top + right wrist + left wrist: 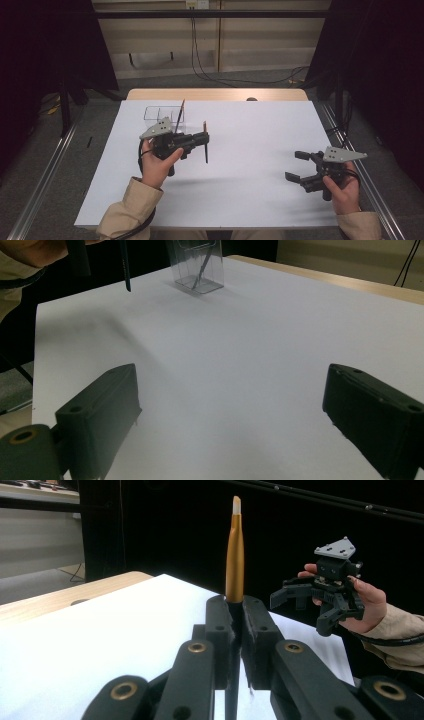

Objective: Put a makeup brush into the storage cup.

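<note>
The left gripper point(202, 140) is held above the white table point(250, 195), a little left of its middle, and its jaws are clamped on a pencil-like brush or pen point(205, 142) that stands nearly upright across them. In the left gripper view the two black jaws press together around the dark lower shaft of this tool, and above them rises its golden-orange upper part point(235, 555), ending in a pale tip (whether that tip is a bristle or a cap cannot be told). In the high view the tool's dark lower end hangs below the jaws, and whether it touches the table cannot be told. Just behind the left gripper, toward the far left part of the table, stands a clear plastic holder point(155, 114) with several compartments; a second thin dark stick point(180, 111) leans inside it, tilted, its top poking above the rim. The right gripper view shows the same clear holder point(197, 270) with that slanted stick in it, and the hanging dark end of the held tool point(125, 270) near the top left. The right gripper point(300, 166) hovers over the right side of the table, well apart from the left one, its jaws spread wide with nothing between them, as the bare white surface between its two black pads confirms
</note>
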